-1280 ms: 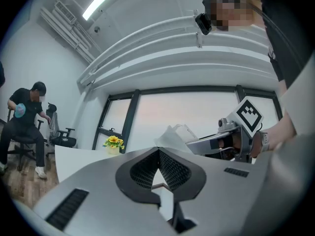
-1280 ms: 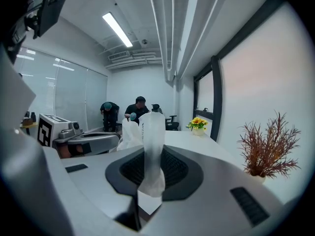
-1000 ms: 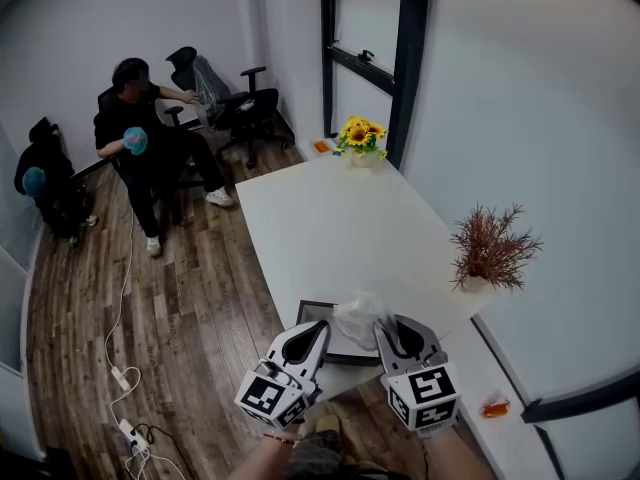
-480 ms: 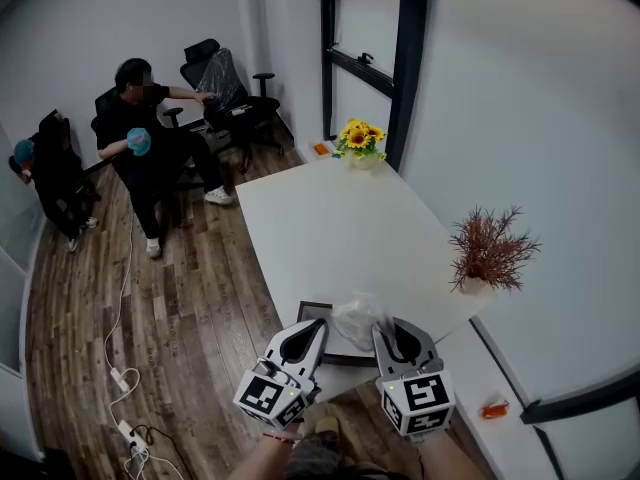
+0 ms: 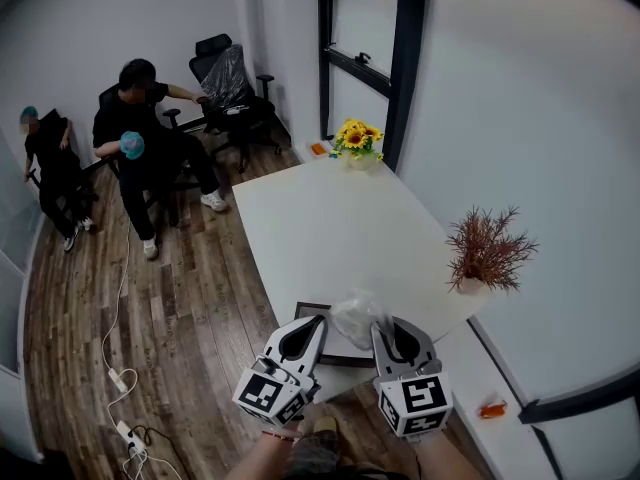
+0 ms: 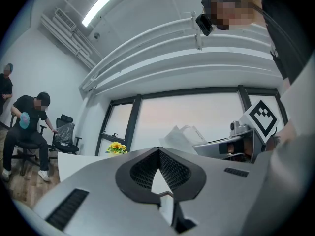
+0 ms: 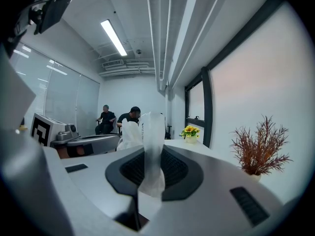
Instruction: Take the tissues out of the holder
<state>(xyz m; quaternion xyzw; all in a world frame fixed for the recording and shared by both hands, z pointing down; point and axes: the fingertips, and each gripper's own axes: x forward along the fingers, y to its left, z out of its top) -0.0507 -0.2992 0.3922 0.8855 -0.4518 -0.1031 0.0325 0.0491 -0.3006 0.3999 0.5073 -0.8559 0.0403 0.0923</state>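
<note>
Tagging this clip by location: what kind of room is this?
Probably an office or meeting room: a long white table, black swivel chairs, and tall dark-framed windows.

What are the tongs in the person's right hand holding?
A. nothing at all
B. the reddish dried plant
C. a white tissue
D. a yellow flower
C: in the right gripper view, the right tongs are pinched shut on a white tissue that sticks up between them.
</note>
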